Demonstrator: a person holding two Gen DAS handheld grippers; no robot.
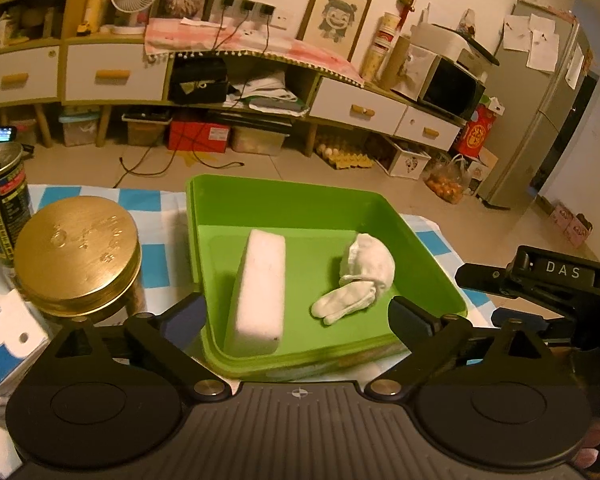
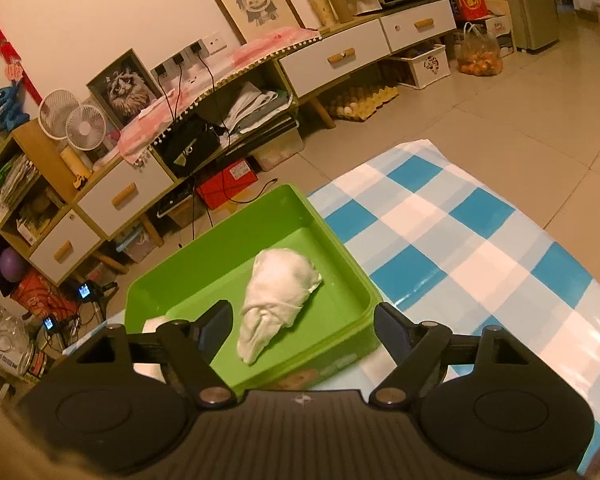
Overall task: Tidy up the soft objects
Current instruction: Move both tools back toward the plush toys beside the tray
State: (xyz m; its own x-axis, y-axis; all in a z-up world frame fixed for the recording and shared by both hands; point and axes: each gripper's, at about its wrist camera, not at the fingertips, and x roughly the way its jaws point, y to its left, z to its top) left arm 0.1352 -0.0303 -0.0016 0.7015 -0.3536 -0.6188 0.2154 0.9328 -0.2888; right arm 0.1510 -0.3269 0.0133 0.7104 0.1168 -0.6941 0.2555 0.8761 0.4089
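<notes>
Soft objects, two counted, both inside one green tray (image 1: 284, 196): one white sponge block (image 1: 258, 292) on edge along the left side, one white sock bundle (image 1: 360, 276) rolled and tied on the right, well apart from the sponge. Nearest in the left wrist view, left gripper (image 1: 296, 318) spread wide, nothing between its two fingers, blue pads (image 1: 184, 316) straddling the tray's near rim. Right gripper (image 2: 302, 330) likewise spread wide and holding nothing, hovering over the tray's near edge with the sock bundle (image 2: 276, 300) just ahead between the fingers, only a corner of the sponge block (image 2: 154, 326) visible behind the left finger. Seen from the left wrist, part of the right gripper's black body (image 1: 540, 280) at the tray's right side. Under the tray (image 2: 300, 208), one blue-and-white checked cloth (image 2: 460, 240). Left of the tray, one jar with a gold lid (image 1: 76, 248), then farther back one printed can (image 1: 4, 196), open at the top. Farther off, across the tiled floor, a long cabinet (image 1: 340, 100) with white drawers, two small fans (image 2: 72, 120) on it, two framed pictures (image 1: 336, 16) against the wall, one microwave (image 1: 448, 84), one grey fridge (image 1: 540, 112), and egg trays (image 1: 344, 156) under the cabinet.
</notes>
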